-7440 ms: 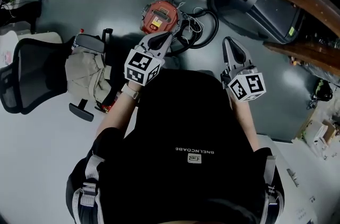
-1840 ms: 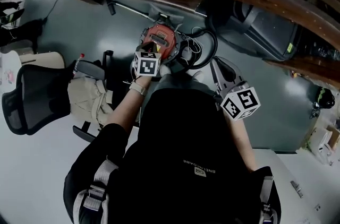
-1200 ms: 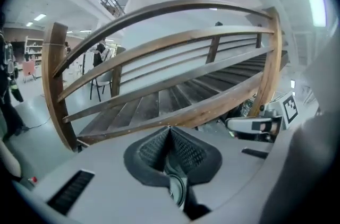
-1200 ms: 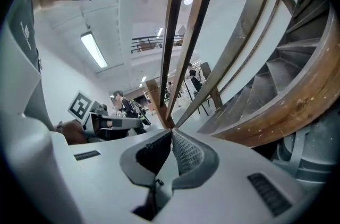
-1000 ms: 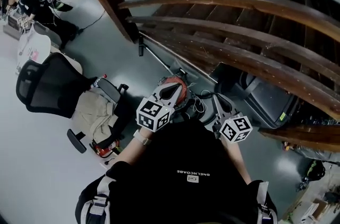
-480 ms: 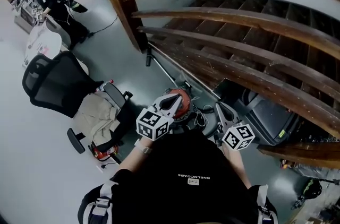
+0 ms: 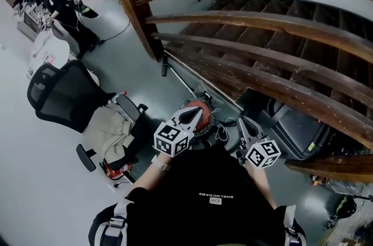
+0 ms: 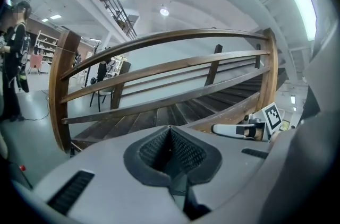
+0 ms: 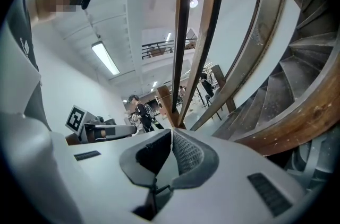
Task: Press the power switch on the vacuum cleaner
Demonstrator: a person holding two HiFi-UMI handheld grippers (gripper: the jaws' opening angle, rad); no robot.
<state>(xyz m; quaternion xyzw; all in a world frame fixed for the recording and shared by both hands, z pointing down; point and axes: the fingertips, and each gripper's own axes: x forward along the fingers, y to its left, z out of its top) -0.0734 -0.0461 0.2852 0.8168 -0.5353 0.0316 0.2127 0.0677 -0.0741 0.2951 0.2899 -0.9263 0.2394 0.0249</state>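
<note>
Jaws of the left gripper (image 8: 170, 128) are pressed together at the tips with nothing between them, and its own camera faces a curved brown wooden stair railing (image 8: 159, 66) and the dark steps behind it. The right gripper (image 9: 171, 132) has its jaws closed on nothing as well, pointing up along the same railing's bars (image 9: 183, 32). In the head view the round red vacuum cleaner (image 7: 203, 106) sits on the grey floor (image 7: 125, 67) at the foot of the staircase, with a coiled black hose (image 7: 222, 133) just beside it. The left gripper (image 7: 196, 113) overlaps the vacuum's near edge, while the right gripper (image 7: 243, 121) is held near it, further right. A black mesh office chair (image 7: 61, 98) and a beige cloth draped over a second chair (image 7: 112, 127) stand to the left
</note>
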